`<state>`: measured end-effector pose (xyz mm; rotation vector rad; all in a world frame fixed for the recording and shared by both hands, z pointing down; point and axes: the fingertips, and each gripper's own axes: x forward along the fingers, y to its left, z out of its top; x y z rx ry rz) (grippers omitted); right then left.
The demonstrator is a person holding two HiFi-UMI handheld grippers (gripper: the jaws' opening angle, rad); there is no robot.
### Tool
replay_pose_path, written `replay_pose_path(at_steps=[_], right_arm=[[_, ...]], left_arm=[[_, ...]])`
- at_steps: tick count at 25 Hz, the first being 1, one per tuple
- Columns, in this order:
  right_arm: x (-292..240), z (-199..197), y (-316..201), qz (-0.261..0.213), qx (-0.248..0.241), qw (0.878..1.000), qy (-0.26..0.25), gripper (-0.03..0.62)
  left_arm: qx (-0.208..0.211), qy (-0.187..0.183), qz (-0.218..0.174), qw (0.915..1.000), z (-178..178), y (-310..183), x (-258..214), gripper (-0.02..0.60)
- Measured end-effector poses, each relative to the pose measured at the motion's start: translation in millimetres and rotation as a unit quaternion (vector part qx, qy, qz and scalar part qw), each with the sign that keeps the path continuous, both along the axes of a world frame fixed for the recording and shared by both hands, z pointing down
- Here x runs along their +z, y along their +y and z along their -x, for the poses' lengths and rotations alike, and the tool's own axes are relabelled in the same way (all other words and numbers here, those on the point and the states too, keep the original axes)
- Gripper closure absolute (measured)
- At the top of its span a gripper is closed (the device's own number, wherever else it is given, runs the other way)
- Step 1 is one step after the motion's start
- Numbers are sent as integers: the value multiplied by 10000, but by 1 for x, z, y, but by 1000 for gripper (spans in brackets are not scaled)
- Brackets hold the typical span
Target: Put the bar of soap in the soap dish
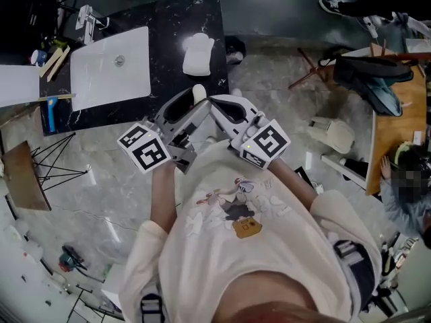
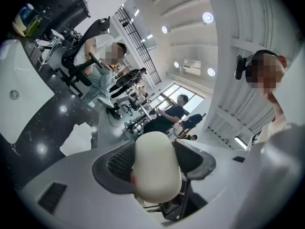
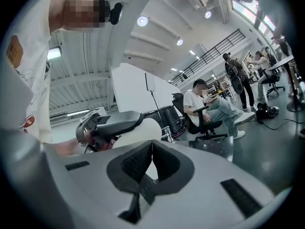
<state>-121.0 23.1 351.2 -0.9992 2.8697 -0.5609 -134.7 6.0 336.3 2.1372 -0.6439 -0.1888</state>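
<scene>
Bar of soap (image 2: 157, 168) is lifted, but it is not yet in the soap dish.

Your left gripper (image 1: 195, 103) is closed on the soap, with a pad pressing on each side, and holds it in the air in front of your chest. Your right gripper (image 3: 151, 163) is just beside it, with its jaws together and nothing between them. I judge the pick as done. The carry to the black counter (image 1: 168, 19) at the far left and the placing are left. The white thing (image 1: 198, 54) to the right of the sink (image 1: 111, 69) may be the dish, but I cannot tell. The head view shows you the counter and that the soap is well apart from it, but only the tip of the soap. The left gripper view shows the grip itself.
</scene>
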Motion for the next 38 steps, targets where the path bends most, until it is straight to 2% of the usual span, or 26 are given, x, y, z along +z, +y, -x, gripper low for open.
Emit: replay_pose_path(at_steps=[4,11,17,25,27,33,38], right_arm=[[-2,-10,-24,8,-152,9999,-47,588],[7,-38,-74,247,-212,9995,-25,588],[20,-58,-117,424,-278,9987,35,587],[42,-75,-162,716,-394,9966,60,588],[46,-77,-168,758,-462,9960,64,588],[55,-76,-189,860,-574,9946,30,588],[70,-77,-200,1057,-655,9922,24,588]], left_arm=[[-148,140,84,9998,-8,-26,-4,308],[-544,161,204,9982,-15,-72,2,308],[-989,-191,324,9944,-8,-112,26,308],[-1314,-882,460,9863,0,-151,67,308],[-1367,-1156,456,9828,1,-157,80,308],[-1246,-2224,348,9663,3,-169,113,308],[-997,-3046,295,9468,0,-174,134,308]])
